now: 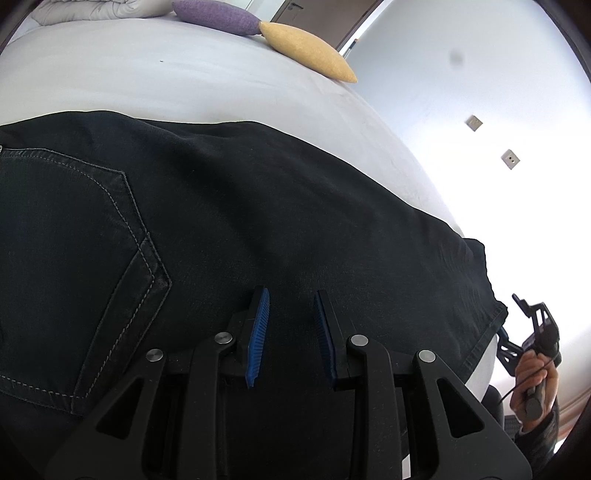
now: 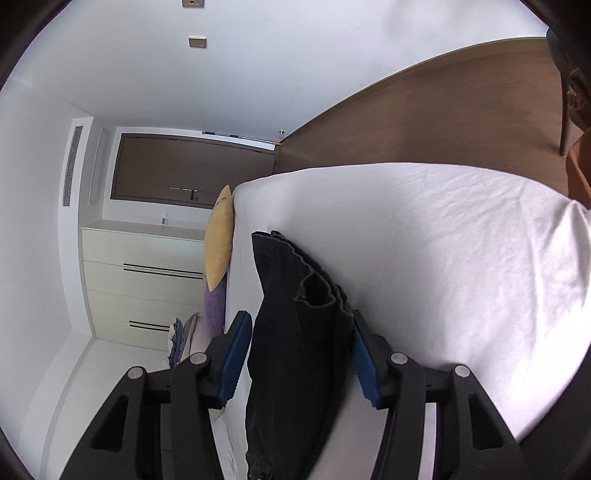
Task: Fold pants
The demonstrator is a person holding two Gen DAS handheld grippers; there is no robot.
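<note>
- The black jeans (image 1: 258, 206) lie flat across the white bed (image 1: 184, 85), back pocket (image 1: 74, 258) up toward the left of the left wrist view, hem end at the right bed edge.
- The left gripper (image 1: 291, 325) sits low over the jeans, its blue-padded fingers (image 1: 258, 332) spread with only cloth showing between them; whether the tips touch the fabric cannot be told.
- The right gripper (image 2: 299, 354) has its fingers spread on either side of the leg cuffs (image 2: 317, 291); the right pad looks close against the hem, the left pad stands apart, so nothing is pinched.
- In the left wrist view the right gripper (image 1: 532, 325) shows small beside the hem, gripped by the person's hand (image 1: 535, 384).
- A yellow cushion (image 1: 306, 50) and a purple cushion (image 1: 218, 16) rest on the far side of the bed, touching each other; a bunched grey duvet (image 1: 92, 7) is cut off at the top edge.
- A cream chest of drawers (image 2: 144, 280) stands beyond the bed with its drawers closed, contents hidden.
- The waistband runs out of frame at left, and the gripper body hides the near edge of the jeans.
</note>
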